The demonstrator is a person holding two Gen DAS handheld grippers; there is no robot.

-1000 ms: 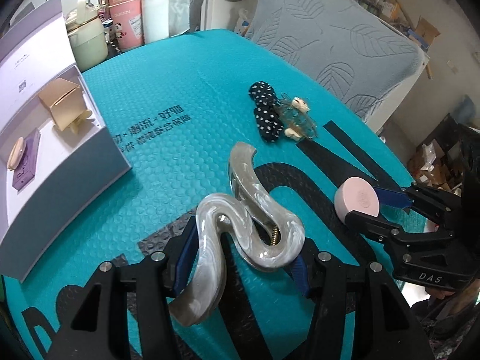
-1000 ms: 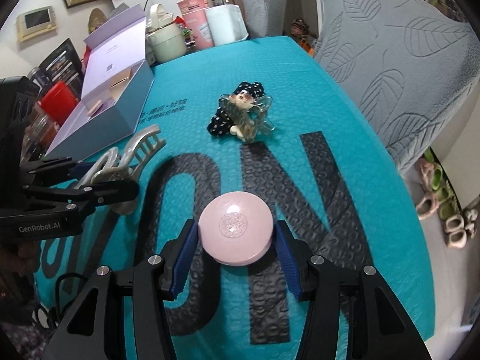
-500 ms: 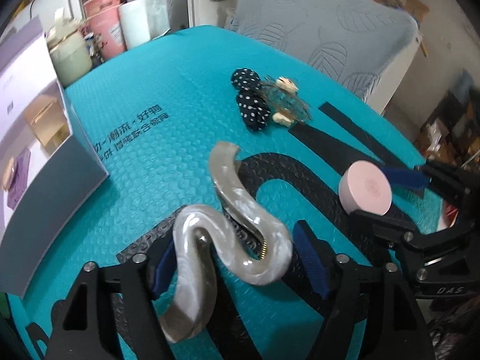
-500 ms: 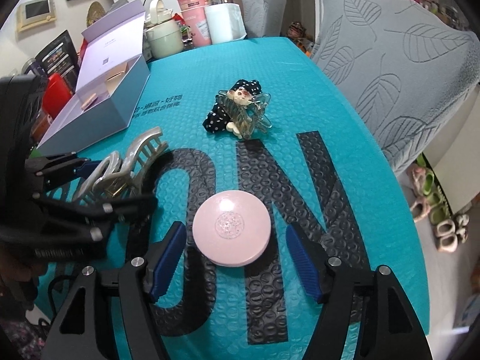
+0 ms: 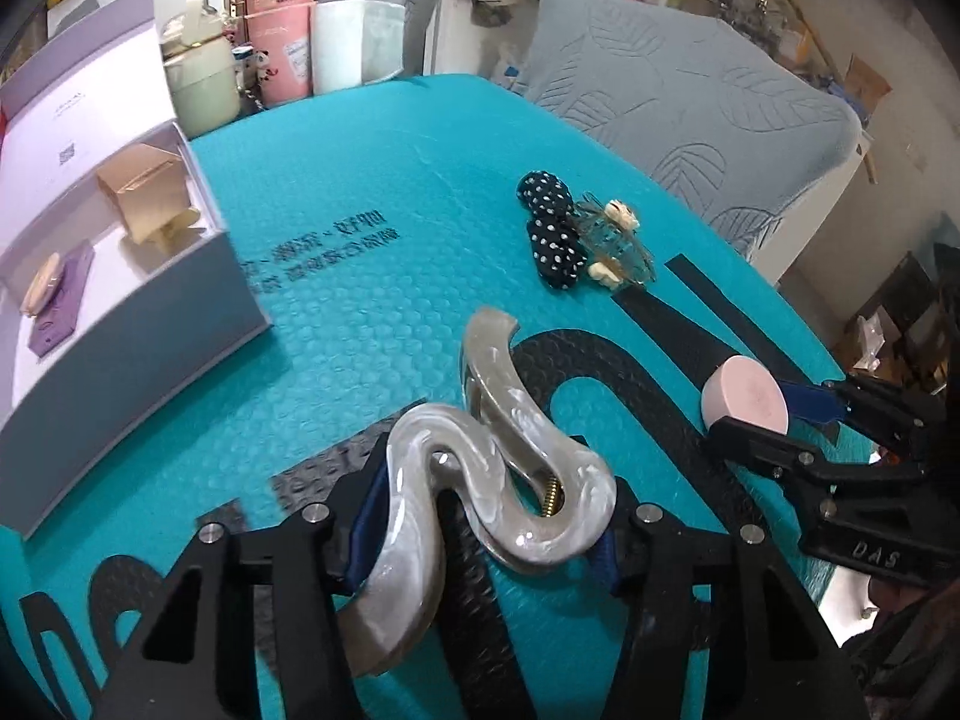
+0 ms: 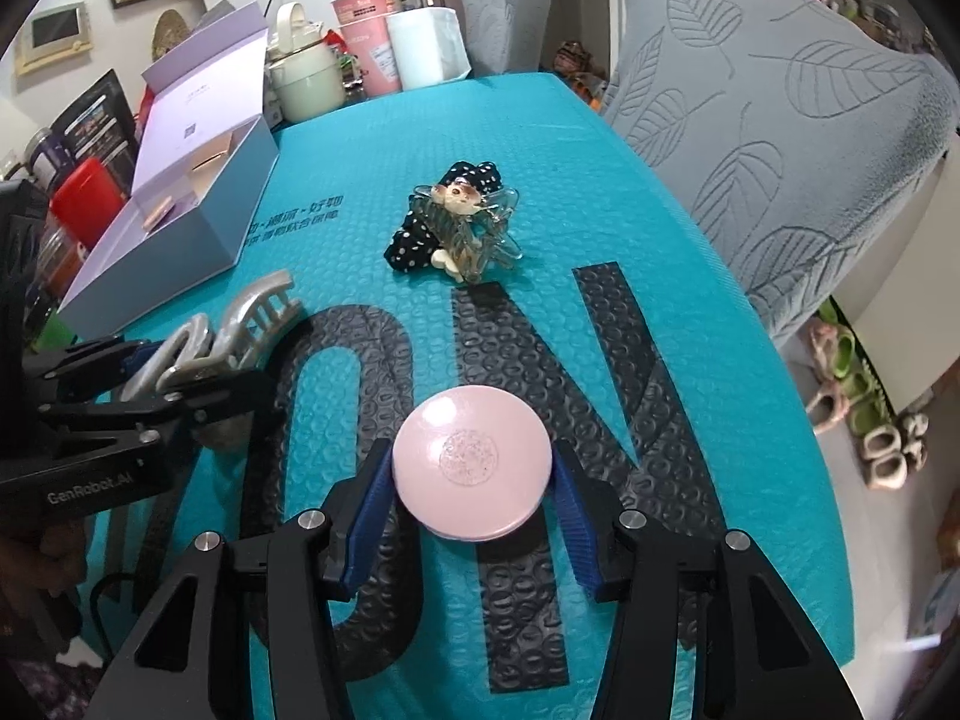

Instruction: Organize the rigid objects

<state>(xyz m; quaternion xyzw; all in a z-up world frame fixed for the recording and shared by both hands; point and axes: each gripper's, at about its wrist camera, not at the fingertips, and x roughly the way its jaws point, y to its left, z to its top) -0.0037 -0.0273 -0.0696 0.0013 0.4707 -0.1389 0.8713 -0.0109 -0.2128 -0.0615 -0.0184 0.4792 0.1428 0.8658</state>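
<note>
A marbled grey hair claw clip [image 5: 498, 480] lies on the teal mat between the blue pads of my left gripper [image 5: 486, 534]. Its jaws are closing and the pads press on the clip's two sides. A round pink compact [image 6: 471, 462] sits between the pads of my right gripper [image 6: 471, 507], whose jaws are also closing, and both pads touch its rim. The left wrist view shows the compact [image 5: 747, 396] at the right. In the right wrist view the clip [image 6: 252, 312] is at the left. Farther back lie a polka-dot hair tie [image 5: 555, 237] and a clear decorated clip [image 5: 618, 246].
An open lilac box [image 5: 150, 348] stands at the left with a gold carton [image 5: 144, 198] and small items inside. Pink cups [image 6: 366, 30], a white container [image 6: 426, 48] and a pale pot [image 6: 306, 84] line the far table edge. Grey-covered chairs [image 6: 780, 120] stand along the right edge.
Half a second ago both grippers stood wider, with gaps beside the clip and the compact. Now both have narrowed back onto them. The objects stay where they were on the mat.
</note>
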